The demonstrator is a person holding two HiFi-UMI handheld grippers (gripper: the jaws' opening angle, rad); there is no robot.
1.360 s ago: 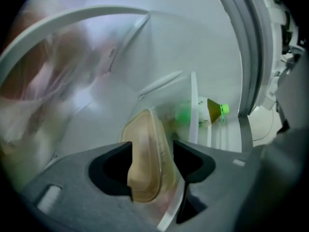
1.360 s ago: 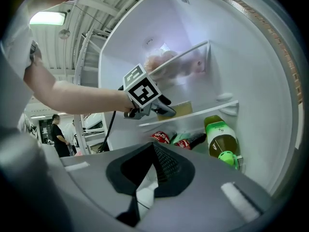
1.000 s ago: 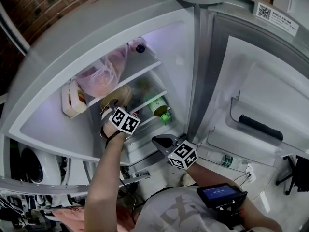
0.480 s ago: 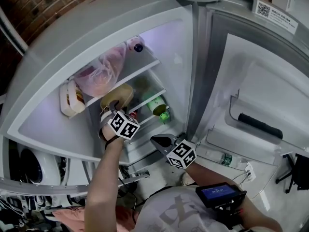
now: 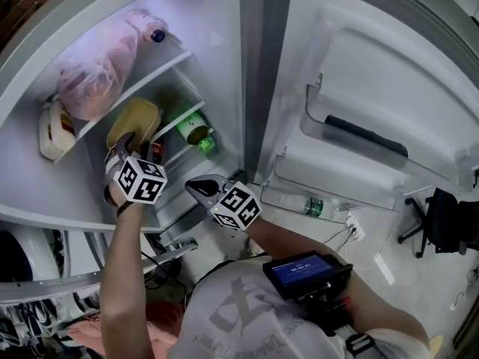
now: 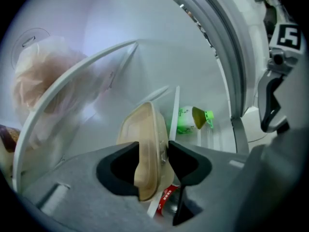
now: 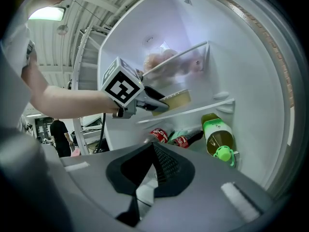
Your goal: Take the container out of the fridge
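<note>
Beige lidded container [image 6: 145, 139], tipped on edge at the middle shelf's [image 5: 179, 116] front, 9 o'clock of the green bottle [image 5: 193, 128], is now pinched by your just-closing left gripper [image 5: 123, 144]; right gripper [image 5: 200, 188] stays shut, empty.

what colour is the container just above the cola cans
Pale tan container, clearest in the left gripper view.

No wording can be read. Two red-labelled bottles [image 7: 159, 135] carry white script, too small to make out. The cube [image 7: 120, 87] on the left hand-held gripper [image 7: 163, 104] shows only black-and-white square markers.
</note>
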